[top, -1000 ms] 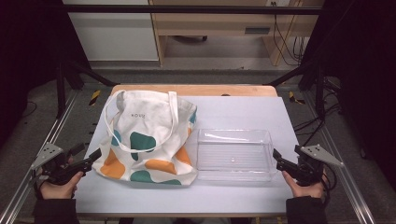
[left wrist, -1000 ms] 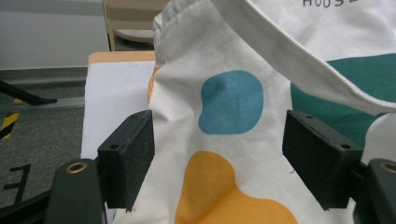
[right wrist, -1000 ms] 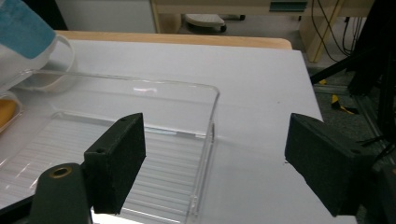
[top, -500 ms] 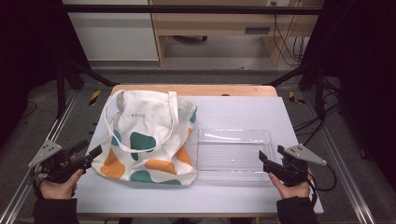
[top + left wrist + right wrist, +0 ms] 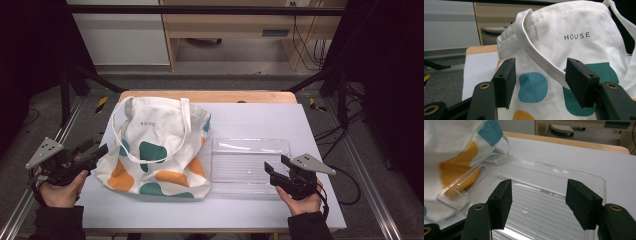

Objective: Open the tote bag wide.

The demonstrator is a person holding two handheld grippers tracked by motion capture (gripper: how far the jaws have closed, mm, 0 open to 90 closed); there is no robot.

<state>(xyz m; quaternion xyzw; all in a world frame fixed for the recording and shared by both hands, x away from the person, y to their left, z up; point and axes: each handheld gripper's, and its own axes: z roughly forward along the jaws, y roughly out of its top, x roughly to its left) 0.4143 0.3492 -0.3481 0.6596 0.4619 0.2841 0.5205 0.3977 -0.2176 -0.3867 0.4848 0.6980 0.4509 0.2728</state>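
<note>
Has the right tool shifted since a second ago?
Yes. The right tool has slid left along the table's near edge, now overlapping the clear tray's right end, with nothing between its just-closing jaws.

Two hands, two tools, both partly open

The left hand [image 5: 61,187] holds the left tool [image 5: 92,150] at the left side, pointing to the right. The right hand [image 5: 301,201] holds the right tool [image 5: 277,165] at the right side, pointing to the left. Both forearms come in from the bottom in dark sleeves. The jaws of each tool have just been closing, with a gap between them and nothing pinched.
</note>
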